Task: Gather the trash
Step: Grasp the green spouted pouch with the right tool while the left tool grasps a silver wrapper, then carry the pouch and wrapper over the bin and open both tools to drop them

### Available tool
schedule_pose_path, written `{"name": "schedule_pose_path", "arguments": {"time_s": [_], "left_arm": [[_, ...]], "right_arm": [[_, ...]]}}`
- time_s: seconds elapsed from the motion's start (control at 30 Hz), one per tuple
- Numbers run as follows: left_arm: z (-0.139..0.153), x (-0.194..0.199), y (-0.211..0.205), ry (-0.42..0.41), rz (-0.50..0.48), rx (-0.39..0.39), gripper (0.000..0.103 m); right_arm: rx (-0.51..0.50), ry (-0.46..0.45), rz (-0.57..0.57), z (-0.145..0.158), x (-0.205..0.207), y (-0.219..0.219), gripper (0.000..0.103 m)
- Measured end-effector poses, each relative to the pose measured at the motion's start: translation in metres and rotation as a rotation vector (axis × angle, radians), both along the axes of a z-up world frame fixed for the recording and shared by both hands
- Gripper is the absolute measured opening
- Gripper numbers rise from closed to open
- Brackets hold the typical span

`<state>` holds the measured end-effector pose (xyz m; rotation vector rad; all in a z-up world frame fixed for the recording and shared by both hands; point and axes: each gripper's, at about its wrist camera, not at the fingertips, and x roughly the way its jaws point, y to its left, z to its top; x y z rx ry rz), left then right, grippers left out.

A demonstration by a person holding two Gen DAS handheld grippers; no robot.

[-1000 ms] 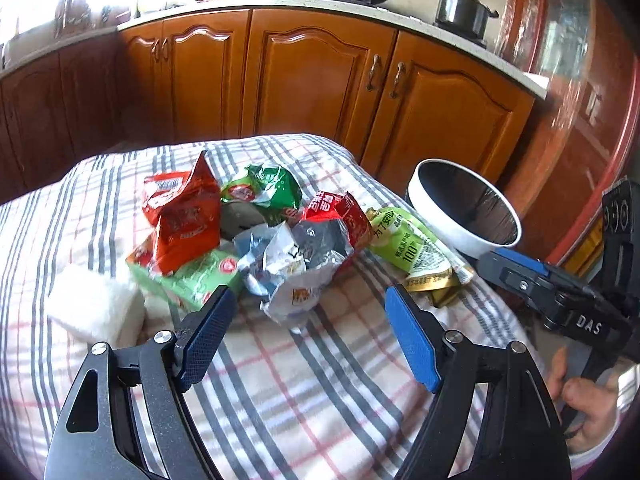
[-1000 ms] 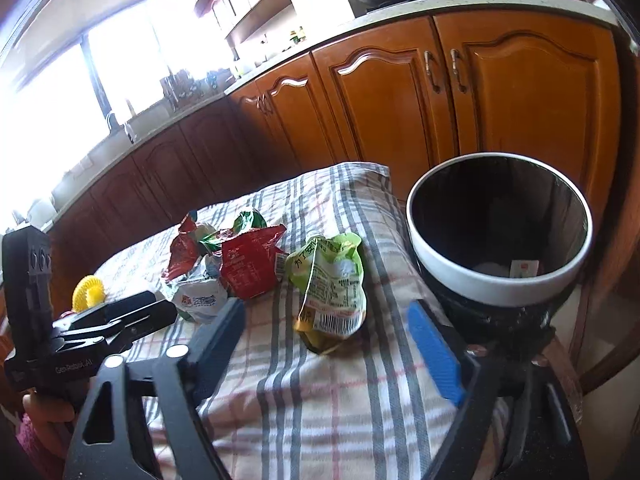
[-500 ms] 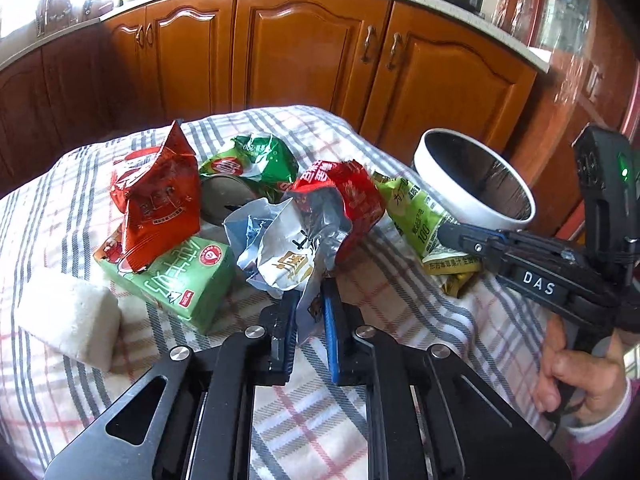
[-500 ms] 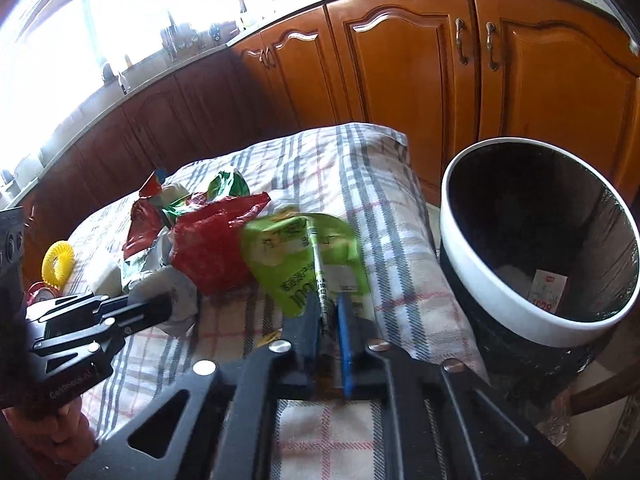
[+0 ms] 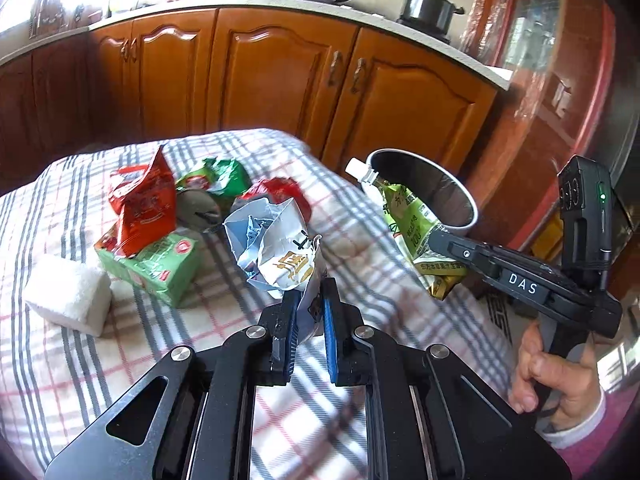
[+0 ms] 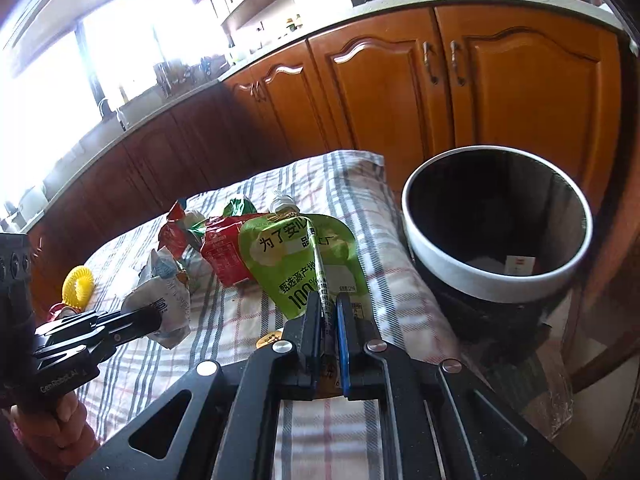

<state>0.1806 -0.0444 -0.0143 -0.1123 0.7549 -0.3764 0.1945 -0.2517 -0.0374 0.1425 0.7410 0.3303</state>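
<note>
Item 1: right gripper [image 6: 329, 312], jaws pinching green pouch [image 6: 304, 260] by its bottom edge; pouch long axis runs up-frame, spout far end. We see bin [image 6: 496, 280] right of frame, just beside pouch, so right hand is nearer for the drop.

Item 2: left gripper [image 5: 308, 308], clamped on crumpled silver wrapper [image 5: 276, 248], frame centre; bin farther, upper right.

Rest of wrappers lie on checked cloth [image 5: 160, 360].

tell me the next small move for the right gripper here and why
Probably carry the green pouch sideways over the bin before letting go. The right gripper is already shut on the pouch's lower edge, the pouch looks lifted off the checked cloth, and the open bin stands just beside the table on that side.
</note>
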Motion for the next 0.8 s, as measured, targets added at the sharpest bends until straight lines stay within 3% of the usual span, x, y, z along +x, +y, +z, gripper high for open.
{"name": "schedule_pose_path", "arguments": {"time_s": [0.8], "left_arm": [[0.022,0.030,-0.093,-0.038,-0.168,0.009,0.010]], "right_arm": [[0.030,-0.036,-0.150,0.018,-0.016,-0.074,0.007]]}}
